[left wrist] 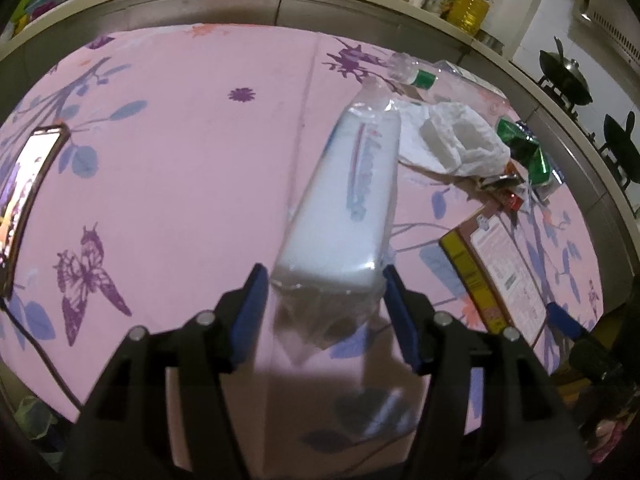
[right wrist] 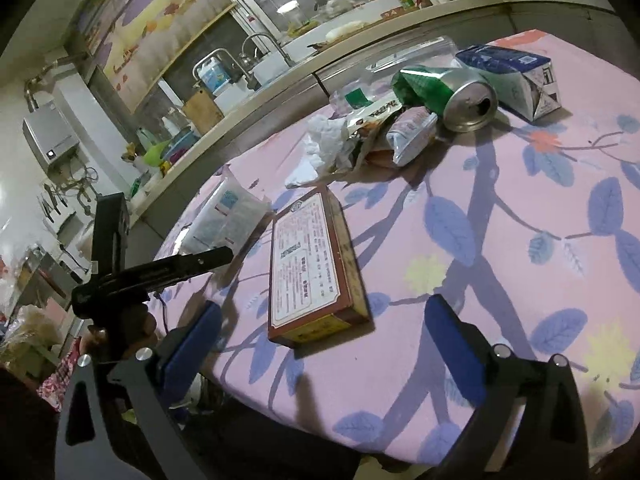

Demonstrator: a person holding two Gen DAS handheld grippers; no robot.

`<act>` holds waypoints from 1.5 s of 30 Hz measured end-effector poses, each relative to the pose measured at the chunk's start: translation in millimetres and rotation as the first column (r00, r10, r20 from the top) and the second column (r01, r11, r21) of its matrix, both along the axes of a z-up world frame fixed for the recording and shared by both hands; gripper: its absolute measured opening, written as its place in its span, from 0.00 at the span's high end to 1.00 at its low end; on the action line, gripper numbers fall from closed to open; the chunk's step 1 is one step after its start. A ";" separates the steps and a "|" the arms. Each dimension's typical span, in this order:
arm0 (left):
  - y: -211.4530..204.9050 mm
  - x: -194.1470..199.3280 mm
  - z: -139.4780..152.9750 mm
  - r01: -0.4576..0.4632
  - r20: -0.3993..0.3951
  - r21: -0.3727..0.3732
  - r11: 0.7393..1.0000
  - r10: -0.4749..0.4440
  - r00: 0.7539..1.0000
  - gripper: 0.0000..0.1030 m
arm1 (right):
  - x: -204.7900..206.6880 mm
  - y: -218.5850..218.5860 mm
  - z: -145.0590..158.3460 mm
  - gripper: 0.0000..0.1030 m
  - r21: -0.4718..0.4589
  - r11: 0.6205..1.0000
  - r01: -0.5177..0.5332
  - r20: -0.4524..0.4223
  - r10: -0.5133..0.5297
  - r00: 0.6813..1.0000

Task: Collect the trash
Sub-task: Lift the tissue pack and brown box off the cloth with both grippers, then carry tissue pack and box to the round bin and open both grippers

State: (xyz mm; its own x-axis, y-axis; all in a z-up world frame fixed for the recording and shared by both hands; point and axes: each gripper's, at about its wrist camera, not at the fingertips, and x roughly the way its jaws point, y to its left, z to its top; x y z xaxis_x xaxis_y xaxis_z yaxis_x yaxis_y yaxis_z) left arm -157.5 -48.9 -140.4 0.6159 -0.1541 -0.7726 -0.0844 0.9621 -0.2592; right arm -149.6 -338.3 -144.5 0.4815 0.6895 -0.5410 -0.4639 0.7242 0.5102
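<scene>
On a table covered with a pink floral cloth, the left gripper holds a clear plastic packet by its near end, the blue pads partly closed against both its sides. The packet stretches away from the jaws toward the far edge of the table. Far to the left of this gripper a phone lies at the cloth's edge. Ahead and to its right sits the heap of rubbish: a crumpled white tissue, a clear bottle with a green band behind it, a crushed green can further right. Nearer, on the gripper's right, lies a flat red-edged box.

The right gripper stands wide open with nothing between its blue pads. The same box lies just ahead of it, between the lines of its fingers but apart from them. Beyond the box are the tissue, some foil wrappers, the green can on its side with its mouth toward the camera, and a blue-and-white carton at the far right. To this gripper's left, the left gripper and its packet are visible.
</scene>
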 end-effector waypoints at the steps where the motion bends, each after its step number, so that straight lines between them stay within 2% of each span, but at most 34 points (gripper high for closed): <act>1: 0.0 -0.1 3.0 0.000 0.008 -0.002 1.000 0.000 1.000 0.45 | 0.1 0.4 0.7 0.05 -0.003 1.000 -0.001 0.000 0.001 1.000; 3: -0.2 -0.3 8.8 0.006 0.027 0.011 1.000 -0.006 1.000 0.45 | 0.2 3.9 1.3 0.05 -0.026 1.000 0.002 0.007 -0.002 1.000; 7: -0.6 1.4 21.2 0.033 0.067 0.044 0.999 -0.036 0.997 0.45 | 0.2 19.3 4.8 0.05 -0.164 0.986 0.019 0.037 -0.013 0.999; 12: 0.7 11.5 27.2 0.044 0.077 0.040 0.998 -0.047 0.996 0.45 | -1.4 29.5 5.4 0.05 -0.226 0.974 0.001 0.061 0.013 0.998; 16: -4.3 18.3 26.9 0.069 0.061 0.024 0.997 -0.070 0.996 0.56 | -2.0 39.5 4.8 0.05 -0.292 0.956 -0.005 0.080 0.030 0.996; 21: -13.5 18.1 22.9 0.092 0.046 0.025 0.995 -0.093 0.995 0.57 | -1.5 50.3 3.5 0.05 -0.327 0.945 -0.017 0.092 0.050 0.995; 24: -17.2 19.7 19.0 0.096 0.028 0.032 0.995 -0.097 0.995 0.65 | -3.2 58.7 4.7 0.05 -0.364 0.931 -0.011 0.129 0.062 0.990; 26: -18.7 20.1 17.7 0.090 0.022 0.040 0.995 -0.091 0.996 0.67 | -4.0 63.0 4.5 0.05 -0.390 0.921 0.000 0.154 0.065 0.986; 28: -19.4 20.2 17.7 0.088 0.021 0.044 0.995 -0.089 0.996 0.68 | -3.7 66.8 2.6 0.09 -0.413 0.911 0.005 0.168 0.070 0.983; 30: -19.9 20.2 18.3 0.088 0.020 0.049 0.995 -0.089 0.996 0.69 | -1.2 70.7 -3.0 0.34 -0.435 0.900 -0.011 0.152 0.086 0.985; 31: -20.5 19.5 19.3 0.089 0.020 0.052 0.995 -0.090 0.996 0.69 | -1.6 70.9 -2.8 0.42 -0.424 0.905 -0.020 0.153 0.093 0.984; 32: -21.1 18.3 21.3 0.092 0.023 0.055 0.994 -0.093 0.995 0.70 | -2.3 72.0 -1.7 0.45 -0.417 0.908 -0.029 0.152 0.101 0.983; 39: -28.4 7.0 55.7 0.148 0.110 0.032 0.988 -0.151 0.982 0.70 | -20.8 61.0 31.4 0.45 -0.299 0.952 -0.058 0.242 0.134 0.961; 42: -42.2 14.2 72.0 0.192 0.141 0.026 0.981 -0.194 0.971 0.70 | -21.6 46.6 44.9 0.45 -0.261 0.965 -0.007 0.286 0.084 0.955; 45: -66.1 29.8 82.2 0.240 0.149 0.044 0.970 -0.244 0.958 0.70 | -11.1 20.6 50.2 0.45 -0.223 0.972 0.073 0.287 -0.006 0.958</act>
